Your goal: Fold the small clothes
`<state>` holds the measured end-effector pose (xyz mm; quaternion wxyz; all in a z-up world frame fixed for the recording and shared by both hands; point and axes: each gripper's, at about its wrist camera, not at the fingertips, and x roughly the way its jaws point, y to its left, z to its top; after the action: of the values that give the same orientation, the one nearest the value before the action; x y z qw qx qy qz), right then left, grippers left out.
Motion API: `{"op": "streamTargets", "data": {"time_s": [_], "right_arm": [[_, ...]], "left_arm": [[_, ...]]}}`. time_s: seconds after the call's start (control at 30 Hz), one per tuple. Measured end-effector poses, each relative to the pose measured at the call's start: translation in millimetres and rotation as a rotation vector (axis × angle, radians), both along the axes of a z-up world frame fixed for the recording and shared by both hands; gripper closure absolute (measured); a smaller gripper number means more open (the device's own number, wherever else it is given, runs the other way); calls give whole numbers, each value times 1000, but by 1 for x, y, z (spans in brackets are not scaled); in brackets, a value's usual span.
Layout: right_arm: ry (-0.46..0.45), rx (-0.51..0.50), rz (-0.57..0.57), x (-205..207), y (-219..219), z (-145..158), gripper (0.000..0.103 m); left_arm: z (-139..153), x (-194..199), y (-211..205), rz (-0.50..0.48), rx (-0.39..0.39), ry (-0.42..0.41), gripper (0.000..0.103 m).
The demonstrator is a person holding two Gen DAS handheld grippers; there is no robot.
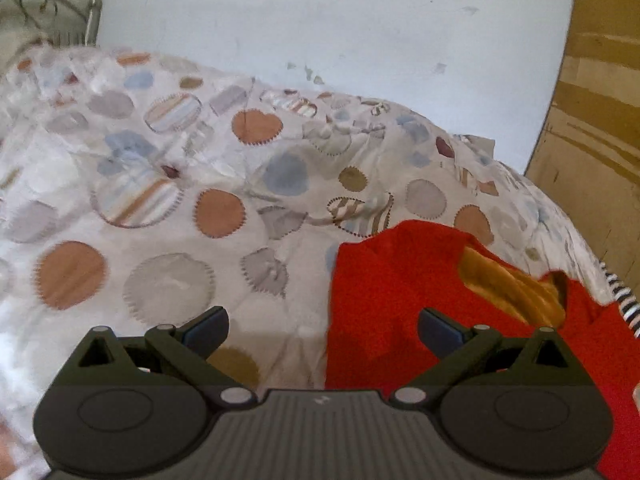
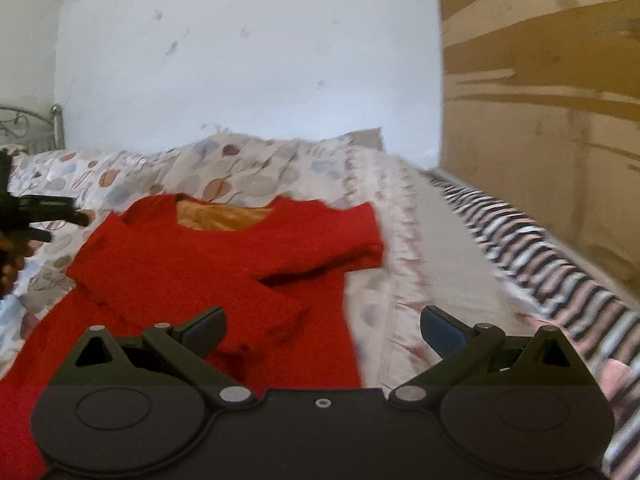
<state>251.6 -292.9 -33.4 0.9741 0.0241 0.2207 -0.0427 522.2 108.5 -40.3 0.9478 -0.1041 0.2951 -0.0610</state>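
Note:
A small red knitted top point(image 2: 208, 264) with an orange inner lining point(image 2: 220, 218) lies flat on the patterned bedspread point(image 2: 256, 168). Its left sleeve is folded across the body; its right sleeve point(image 2: 336, 240) sticks out to the right. In the left wrist view the red top point(image 1: 400, 292) lies at the lower right. My left gripper point(image 1: 322, 330) is open and empty above the top's left edge. My right gripper point(image 2: 322, 330) is open and empty above the top's lower right edge. The left gripper also shows at the far left of the right wrist view point(image 2: 40, 212).
The bedspread point(image 1: 160, 200) with round patches covers the bed. A striped sheet point(image 2: 560, 264) runs along the right side by a wooden board point(image 2: 540, 120). A white wall point(image 2: 240, 60) stands behind, with a metal bed frame point(image 1: 94, 16) at the far left.

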Motion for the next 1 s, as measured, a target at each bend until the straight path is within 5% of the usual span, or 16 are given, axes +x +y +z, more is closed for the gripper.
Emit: {"op": "streamTargets", "data": {"time_s": [0.1,0.23,0.37,0.47,0.5,0.53,0.67,0.83,1.0], "right_arm": [[8,26,26,23,10,-2,0],[36,17,38,38,22,-16,0],[65,18,25,42,23,-31,0],[61,67,17,41,16,-35,0],[60,85,11,41,13,-36,0],[62,104,-2,41,10,-37,0],[82,169,-73,40,-3,-43,0],[84,214,-97,37,-10,-47,0],[84,202,-95,37,-9,-48,0]], "left_arm": [[-12,26,7,-25,-88,28,1],[-25,51,22,-33,-216,42,14],[-30,60,22,-82,-242,43,23],[-30,63,22,-121,-274,57,47],[-30,64,22,-128,-283,59,71],[-27,63,20,-141,-291,54,83],[-10,44,4,-137,-197,-50,88],[-9,37,-9,-77,-74,-68,88],[-10,37,-4,-64,-167,-30,79]]}}
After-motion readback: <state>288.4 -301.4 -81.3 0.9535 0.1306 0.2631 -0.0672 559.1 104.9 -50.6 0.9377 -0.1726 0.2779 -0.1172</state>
